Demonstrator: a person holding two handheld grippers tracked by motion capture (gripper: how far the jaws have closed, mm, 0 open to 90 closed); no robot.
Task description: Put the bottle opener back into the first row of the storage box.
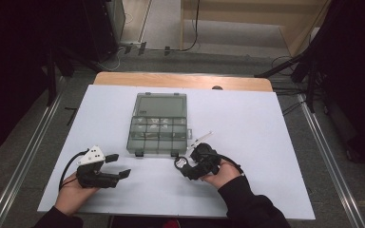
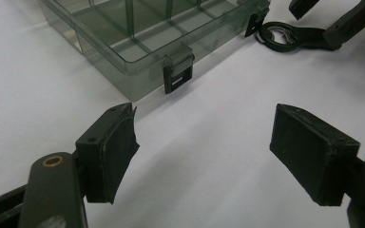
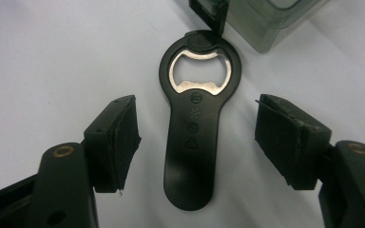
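The left tool (image 1: 119, 166) lay low over the tabletop (image 1: 266, 142), near its front edge and left of the clear box (image 1: 158, 124), jaws spread wide with nothing between them. The left hand (image 1: 73, 192) gripped it from behind, forearm entering from the near edge. The right tool (image 1: 190, 159) sat just off the box's front right corner, jaws also wide apart, held by the right hand (image 1: 223, 173) in a dark sleeve (image 1: 247, 206).

The opener (image 3: 197, 128) is black, with a metal-lined ring head and small embossed symbols down its handle. It lies flat on the white table (image 1: 266, 142), its head just beside a latch of the clear compartment box (image 1: 158, 129), near that box's front right corner.
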